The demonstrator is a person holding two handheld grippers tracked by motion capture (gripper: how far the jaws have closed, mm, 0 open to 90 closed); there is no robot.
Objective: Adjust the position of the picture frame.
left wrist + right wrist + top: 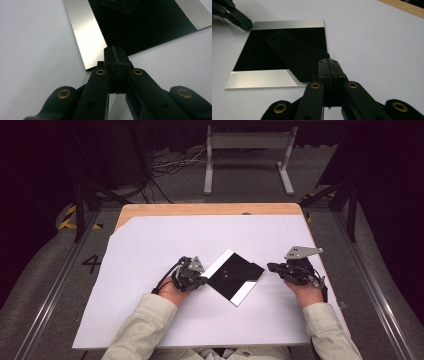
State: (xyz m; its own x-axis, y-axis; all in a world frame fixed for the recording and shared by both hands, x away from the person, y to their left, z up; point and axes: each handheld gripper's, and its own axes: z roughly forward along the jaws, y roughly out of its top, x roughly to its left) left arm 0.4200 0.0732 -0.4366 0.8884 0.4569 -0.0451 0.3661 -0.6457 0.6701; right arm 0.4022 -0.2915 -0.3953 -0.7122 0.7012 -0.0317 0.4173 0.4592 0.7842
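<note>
Lying flat on the white sheet (150, 270) that covers the wooden table (210, 209): a square black plate (235, 276), turned like a diamond in the high view, roughly midway between the two grippers. Matt black across the middle, with a bright silver band along two opposite edges. Left gripper (200, 279) at the plate's left corner, jaws pressed together, tips just over the plate's edge and nothing visibly clamped between them. Right gripper (272, 267) just beside the plate's right corner, jaws likewise together, no contact with the plate discernible from above.

From the left gripper view: closed jaws over the near edge of the plate (150, 27), beside the end of one silver band (85, 37), with a raised black piece and its holes at the plate's far side.

From the right gripper view, unseen in detail from above: a black tapered tab (297, 58) with small holes lying on the plate (254, 57), the shut jaws at its near end, and the left gripper (247, 25) at the plate's far corner.
</note>
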